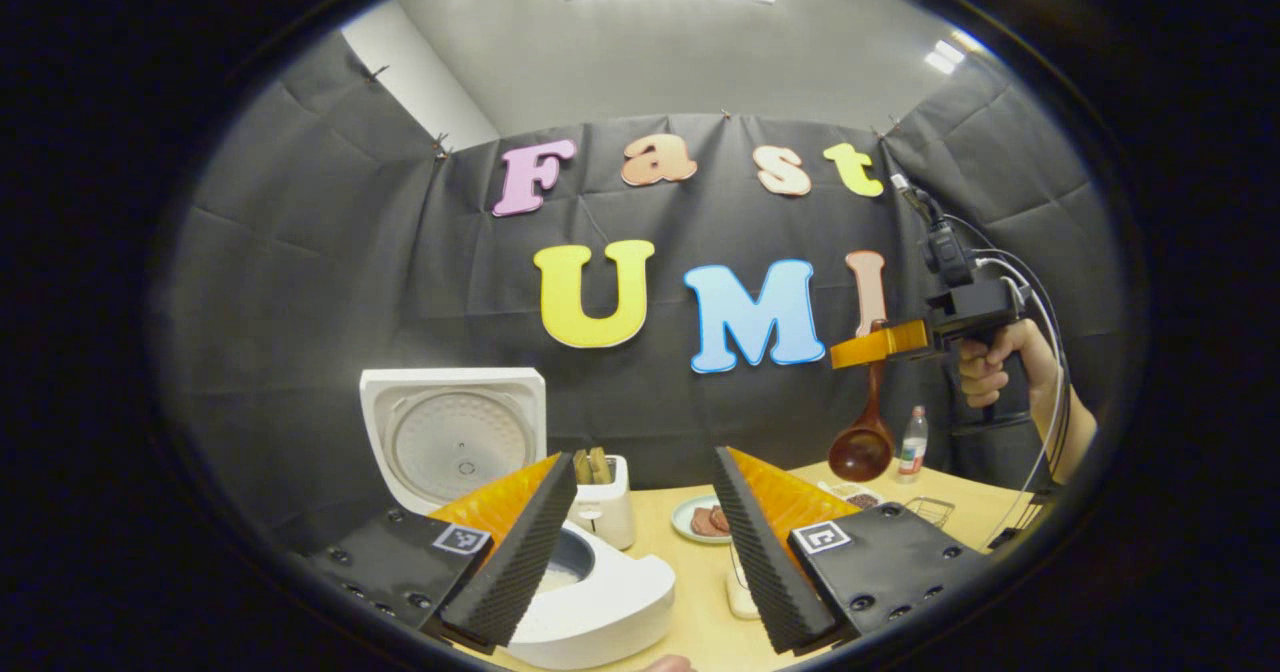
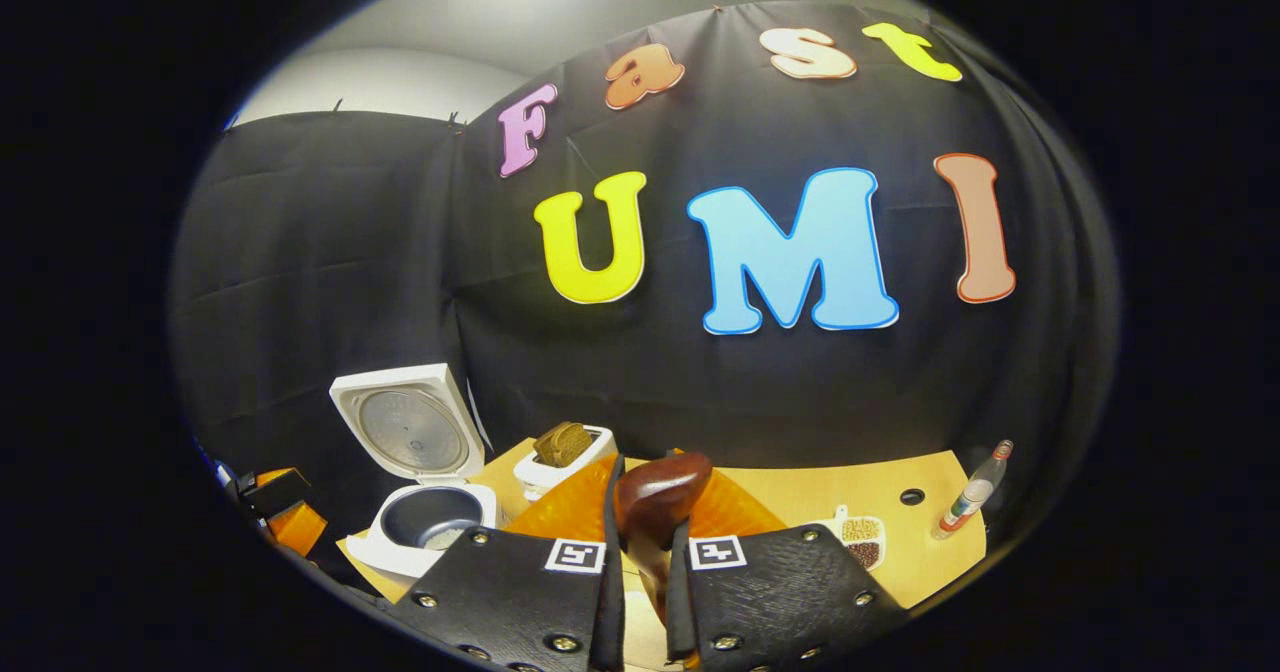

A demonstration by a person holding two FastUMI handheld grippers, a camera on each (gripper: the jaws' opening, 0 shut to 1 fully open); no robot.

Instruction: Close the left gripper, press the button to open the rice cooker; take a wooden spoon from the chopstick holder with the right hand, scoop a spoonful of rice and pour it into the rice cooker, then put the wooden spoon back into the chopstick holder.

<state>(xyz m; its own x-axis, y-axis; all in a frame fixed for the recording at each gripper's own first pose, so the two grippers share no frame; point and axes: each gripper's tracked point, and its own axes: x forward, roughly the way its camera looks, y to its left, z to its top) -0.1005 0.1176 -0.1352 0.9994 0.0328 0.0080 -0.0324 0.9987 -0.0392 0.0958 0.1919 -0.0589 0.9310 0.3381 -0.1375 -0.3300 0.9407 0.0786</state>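
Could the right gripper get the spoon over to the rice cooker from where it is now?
Probably yes. The right gripper holds the spoon high above the table, and the rice cooker stands open with nothing blocking its pot.

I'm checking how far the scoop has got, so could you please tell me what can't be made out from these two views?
- Chopstick holder: I cannot pick it out; in the left gripper view the left hand-held gripper covers much of the table.
- Wooden spoon: its bowl faces away in both views, so any rice in it is hidden.
- Rice cooker: the pot's contents are too small in the right gripper view and finger-blocked in the left.
- Small tray: contents too small.
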